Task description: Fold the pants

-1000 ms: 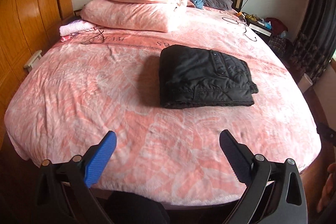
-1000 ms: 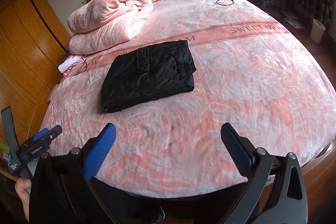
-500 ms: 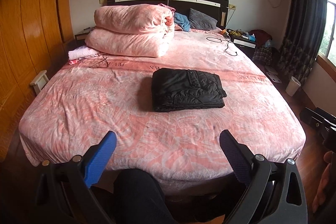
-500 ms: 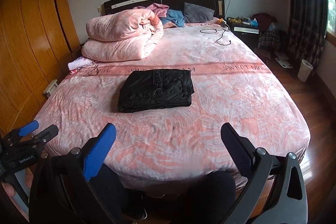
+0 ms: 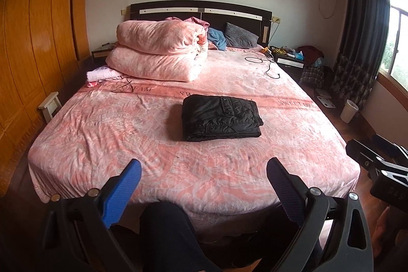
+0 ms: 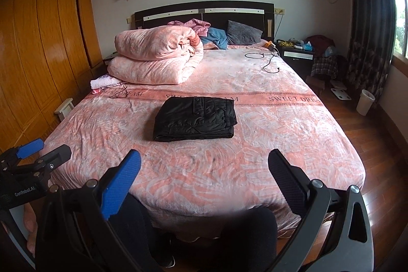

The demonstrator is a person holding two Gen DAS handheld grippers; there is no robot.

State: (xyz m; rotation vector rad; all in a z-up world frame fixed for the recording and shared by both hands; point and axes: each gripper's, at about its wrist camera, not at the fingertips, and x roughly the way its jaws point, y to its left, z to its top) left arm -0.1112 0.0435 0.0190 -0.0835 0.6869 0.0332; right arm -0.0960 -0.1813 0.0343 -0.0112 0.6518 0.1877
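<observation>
The black pants (image 5: 221, 117) are folded into a neat flat pile. They are laid near the middle of the pink bed (image 5: 102, 134), just past the band of letters that runs across the cover. In the left wrist view the pile is seen at about 12 o'clock from the left gripper (image 5: 204, 176), well apart from it. In the right wrist view the pants (image 6: 195, 119) are seen at about 11 o'clock from the right gripper (image 6: 204, 167), also well apart.

Both grippers are held back at the foot of the bed. The two fingers of each one are spread wide, and nothing is held between them. Nothing is touched by either gripper.

A big rolled pink quilt (image 5: 160, 56) is piled at about 11 o'clock, near the dark headboard (image 5: 199, 10). A grey pillow (image 5: 239, 38) is seen beside it at 1 o'clock. A black cable (image 6: 265, 60) is left on the cover at 1 o'clock. A white bin (image 5: 348, 111) is stood on the floor at 3 o'clock.
</observation>
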